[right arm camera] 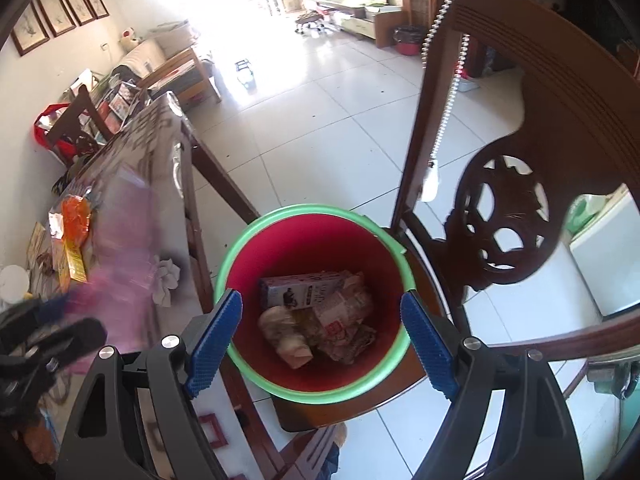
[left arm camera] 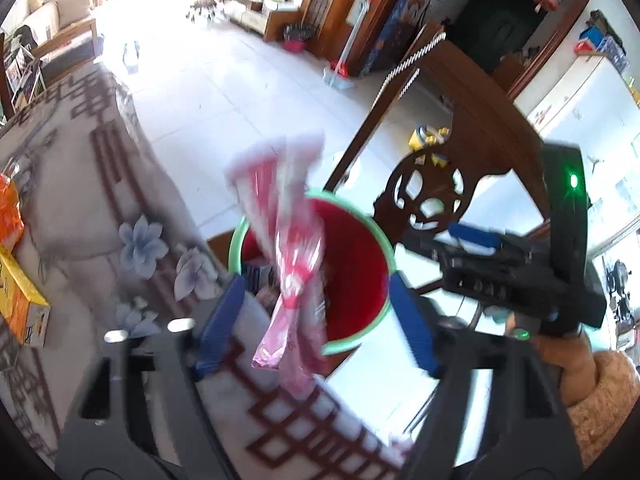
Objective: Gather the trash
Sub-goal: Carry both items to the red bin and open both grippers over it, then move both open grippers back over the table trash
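Observation:
A red bucket with a green rim (right arm camera: 316, 236) stands on a wooden chair seat beside the table; it holds a small carton (right arm camera: 304, 290) and several crumpled wrappers (right arm camera: 340, 328). In the left wrist view a pink and white plastic wrapper (left arm camera: 294, 264) hangs blurred between the wide-apart fingers of my left gripper (left arm camera: 316, 320), just above the bucket (left arm camera: 352, 240); no pad touches it. My right gripper (right arm camera: 320, 340) is open and empty over the bucket, and it shows in the left wrist view (left arm camera: 472, 240).
The table (left arm camera: 80, 208) with a flowered cloth lies to the left, carrying an orange packet (right arm camera: 74, 212) and a yellow box (left arm camera: 16, 292). The carved chair back (right arm camera: 520, 184) rises right of the bucket. White tiled floor (right arm camera: 320, 112) stretches behind.

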The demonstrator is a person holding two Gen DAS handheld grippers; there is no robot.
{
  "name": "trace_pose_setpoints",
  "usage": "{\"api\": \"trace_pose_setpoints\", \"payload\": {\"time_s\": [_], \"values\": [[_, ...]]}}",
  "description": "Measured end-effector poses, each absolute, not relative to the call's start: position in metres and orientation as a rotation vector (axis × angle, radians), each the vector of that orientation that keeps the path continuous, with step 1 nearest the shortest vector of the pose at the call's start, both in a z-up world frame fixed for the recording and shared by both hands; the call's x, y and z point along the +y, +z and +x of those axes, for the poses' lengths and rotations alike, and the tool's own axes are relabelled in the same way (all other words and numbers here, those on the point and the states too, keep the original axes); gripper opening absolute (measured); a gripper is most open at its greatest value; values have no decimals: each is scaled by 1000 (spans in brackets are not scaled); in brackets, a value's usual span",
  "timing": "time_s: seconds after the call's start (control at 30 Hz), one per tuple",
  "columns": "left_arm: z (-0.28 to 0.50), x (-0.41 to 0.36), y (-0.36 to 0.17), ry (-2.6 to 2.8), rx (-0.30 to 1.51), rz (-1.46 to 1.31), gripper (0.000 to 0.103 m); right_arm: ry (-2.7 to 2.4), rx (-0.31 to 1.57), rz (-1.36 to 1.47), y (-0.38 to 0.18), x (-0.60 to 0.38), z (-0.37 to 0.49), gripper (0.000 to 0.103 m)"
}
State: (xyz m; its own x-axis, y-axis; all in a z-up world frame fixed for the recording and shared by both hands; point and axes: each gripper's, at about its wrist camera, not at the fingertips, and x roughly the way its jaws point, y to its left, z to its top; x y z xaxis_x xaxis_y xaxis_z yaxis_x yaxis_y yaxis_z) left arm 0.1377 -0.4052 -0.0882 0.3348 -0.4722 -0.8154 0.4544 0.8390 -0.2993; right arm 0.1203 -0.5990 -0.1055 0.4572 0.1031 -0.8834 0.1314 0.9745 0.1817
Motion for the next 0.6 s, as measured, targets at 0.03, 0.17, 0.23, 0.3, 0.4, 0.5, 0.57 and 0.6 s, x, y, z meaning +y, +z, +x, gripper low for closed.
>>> {"api": "trace_pose_setpoints", "payload": {"time_s": [0.03,0.17,0.23,0.3,0.4,0.5,0.57,0.6], "values": [[137,-405,-87,-611,1068,-26,72,-24,1097,234,-104,-599,117,79],[129,-385,-84,-580,1053,-42,72,-22,1095,232,-101,-594,111,79],[125,-367,-81,-541,1043,-69,72,-8,1092,222,-98,-584,110,79],[121,-344,-77,-491,1035,-114,73,17,1088,205,-94,-570,110,79],[112,-301,-71,-400,1017,-185,73,66,1082,172,-88,-544,112,79],[102,-257,-69,-304,1000,-236,73,122,1082,136,-83,-510,113,79],[94,-224,-69,-235,989,-268,73,166,1088,111,-83,-484,114,79],[91,-212,-70,-211,987,-281,73,184,1092,101,-84,-473,115,79]]}}
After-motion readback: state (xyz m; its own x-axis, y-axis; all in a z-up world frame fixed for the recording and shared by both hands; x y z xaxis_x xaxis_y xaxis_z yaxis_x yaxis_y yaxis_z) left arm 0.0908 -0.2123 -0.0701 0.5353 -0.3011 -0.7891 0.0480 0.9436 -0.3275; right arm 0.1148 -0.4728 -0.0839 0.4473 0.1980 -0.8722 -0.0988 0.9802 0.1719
